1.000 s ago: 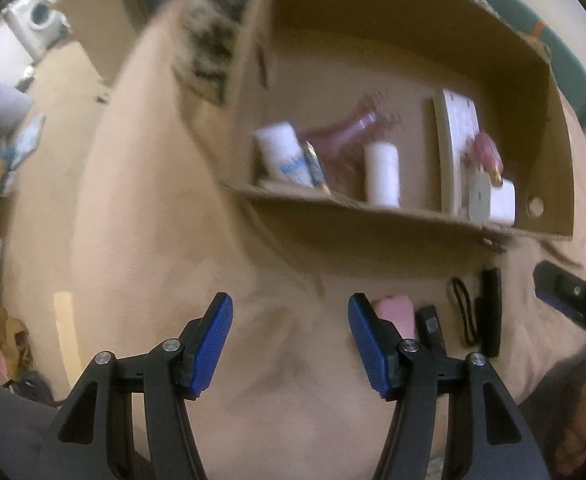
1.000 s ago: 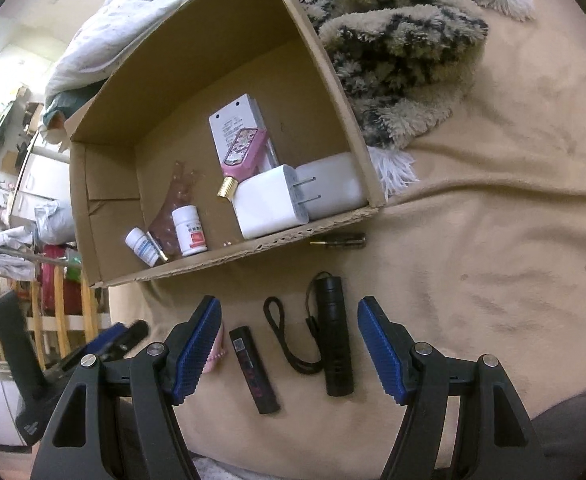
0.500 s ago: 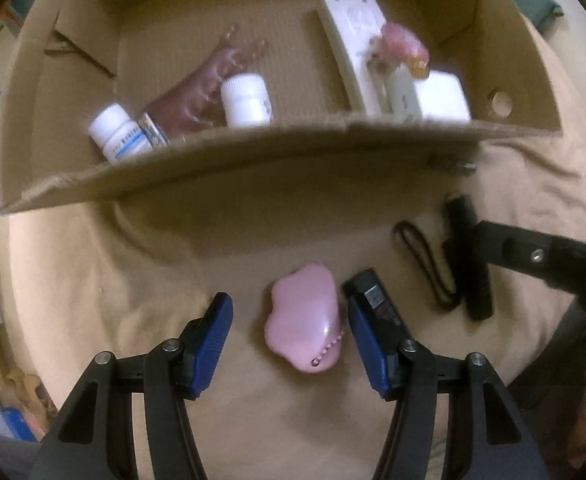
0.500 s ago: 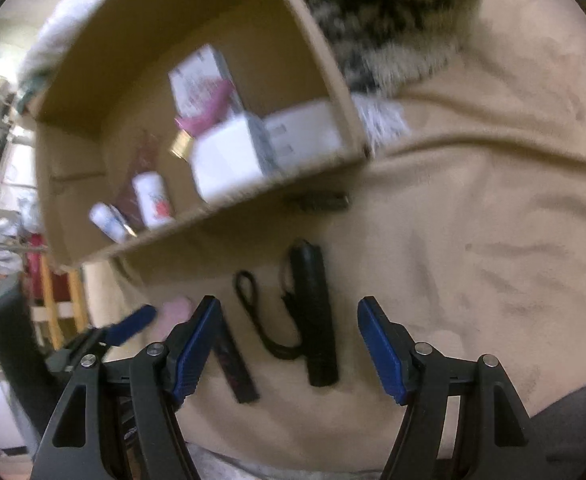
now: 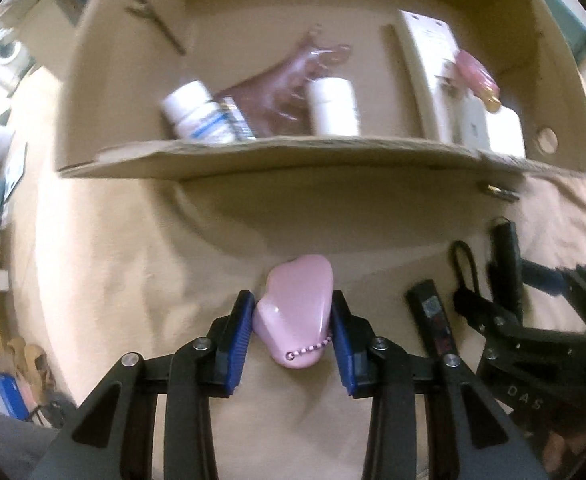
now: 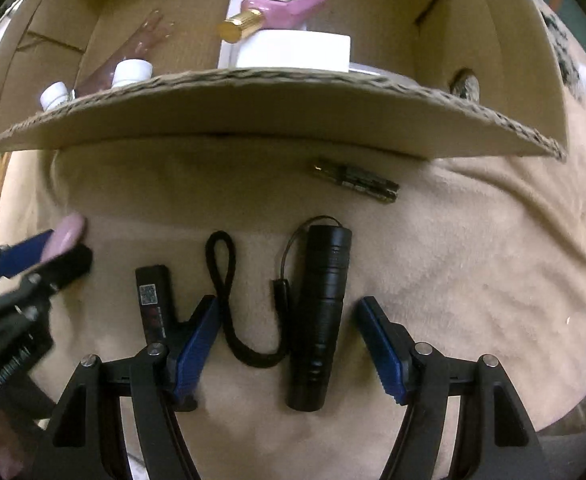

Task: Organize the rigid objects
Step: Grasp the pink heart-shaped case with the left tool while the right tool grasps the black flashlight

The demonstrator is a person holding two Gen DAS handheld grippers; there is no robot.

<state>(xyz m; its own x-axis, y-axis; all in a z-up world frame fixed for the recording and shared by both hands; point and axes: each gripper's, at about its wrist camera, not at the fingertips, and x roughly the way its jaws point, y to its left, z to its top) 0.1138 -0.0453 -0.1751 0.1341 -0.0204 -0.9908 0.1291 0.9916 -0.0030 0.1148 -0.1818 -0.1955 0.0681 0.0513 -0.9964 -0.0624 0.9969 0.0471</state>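
A pink heart-shaped case (image 5: 297, 304) with a bead chain lies on the beige blanket in front of the cardboard box (image 5: 293, 156). My left gripper (image 5: 293, 314) points down over it. Its jaws are closing, and both blue pads touch the case's sides. In the right wrist view a black flashlight (image 6: 325, 304) with a looped wrist cord (image 6: 225, 280) lies between the fingers of my right gripper (image 6: 287, 328), which is open and not touching it. A small black stick-shaped device (image 6: 153, 296) lies left of the cord. The left gripper (image 6: 53, 252) shows at that view's left edge.
The box wall (image 6: 253, 112) stands just beyond the objects. Inside are white pill bottles (image 5: 333, 106), a pink perfume bottle (image 6: 281, 4), a white charger block (image 6: 293, 50) and a flat white pack. A dark battery-like cylinder (image 6: 357, 180) lies on the blanket by the box wall.
The left gripper came down over the pink case and its jaws narrowed onto it. The right gripper dropped lower and rolled, so the flashlight now lies between its fingers.
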